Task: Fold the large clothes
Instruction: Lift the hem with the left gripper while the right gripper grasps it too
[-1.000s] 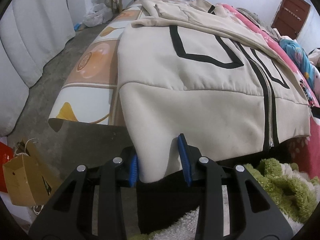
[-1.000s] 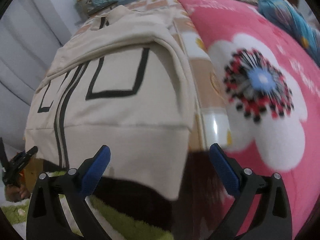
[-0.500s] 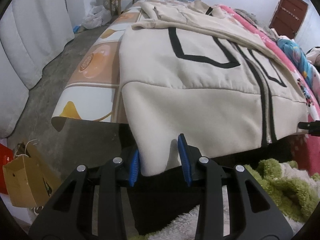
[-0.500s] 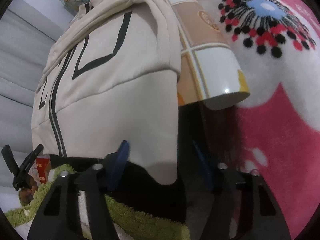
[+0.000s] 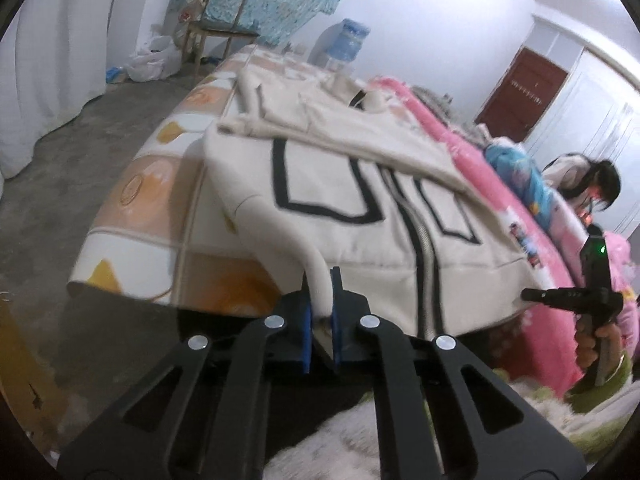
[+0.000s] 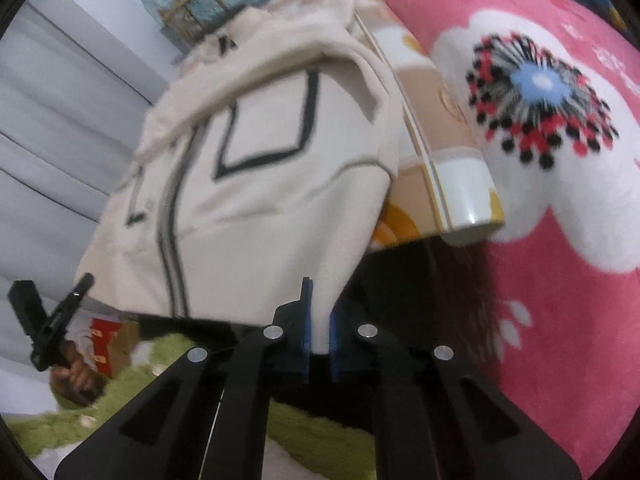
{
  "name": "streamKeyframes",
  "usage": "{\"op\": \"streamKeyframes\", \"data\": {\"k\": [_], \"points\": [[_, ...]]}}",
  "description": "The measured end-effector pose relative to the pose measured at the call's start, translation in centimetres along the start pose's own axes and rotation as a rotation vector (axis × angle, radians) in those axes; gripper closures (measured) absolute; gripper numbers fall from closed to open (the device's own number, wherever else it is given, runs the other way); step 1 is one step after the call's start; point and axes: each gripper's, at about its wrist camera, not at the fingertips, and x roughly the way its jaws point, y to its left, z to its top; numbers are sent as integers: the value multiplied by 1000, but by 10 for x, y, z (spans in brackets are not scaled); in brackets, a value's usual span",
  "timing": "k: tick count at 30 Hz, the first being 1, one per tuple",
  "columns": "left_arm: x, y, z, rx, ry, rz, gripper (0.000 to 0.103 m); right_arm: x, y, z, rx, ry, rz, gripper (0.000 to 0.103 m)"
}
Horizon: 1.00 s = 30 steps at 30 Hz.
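Note:
A cream zip-up jacket (image 5: pixel 360 200) with black outlined squares lies front up on the bed, its sleeves folded across the chest. My left gripper (image 5: pixel 320 304) is shut on the jacket's bottom left hem corner and lifts it off the bed edge. My right gripper (image 6: pixel 319 320) is shut on the bottom right hem corner of the jacket (image 6: pixel 260 184). Each gripper shows in the other's view, the right one (image 5: pixel 588 296) at the right edge and the left one (image 6: pixel 48 320) at the lower left.
The bed has an orange and white checked sheet (image 5: pixel 160 208) and a pink flowered blanket (image 6: pixel 540 120) beside the jacket. A chair (image 5: pixel 216 28) and a water bottle (image 5: pixel 348 40) stand at the far wall. A paper bag (image 5: pixel 16 368) stands on the floor.
Both grippers have closed on the jacket's hem corners, the right from wide open. Both have risen and the left hem corner has lifted off the bed edge.

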Motion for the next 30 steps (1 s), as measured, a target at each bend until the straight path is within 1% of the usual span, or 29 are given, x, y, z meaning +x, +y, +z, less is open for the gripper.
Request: {"op": "streamKeyframes", "data": {"k": [7,10,15,20,22,26,29,30], "points": [[1,-2,28,-54,-59,-91,97,-16,13,31,4,-95,111,96],[7,2,45,-85,-78,-102,97,-13,21,46,-4,-124,135,96],[21,16,74,-174,-111,-145,97,-1,29,80,10,-145,166,96],[41,36,96,-283,-104,-179,97,9,27,113,40,-152,197,96],[48,43,106,-308,-109,-174,97,13,26,127,46,-160,197,96],[62,54,121,-325,-110,-147,97,23,18,151,74,-182,212,96],[75,63,129,-334,-108,-106,97,35,9,166,98,-200,218,96],[83,68,130,-341,-103,-78,97,40,6,169,105,-204,216,96]]}}
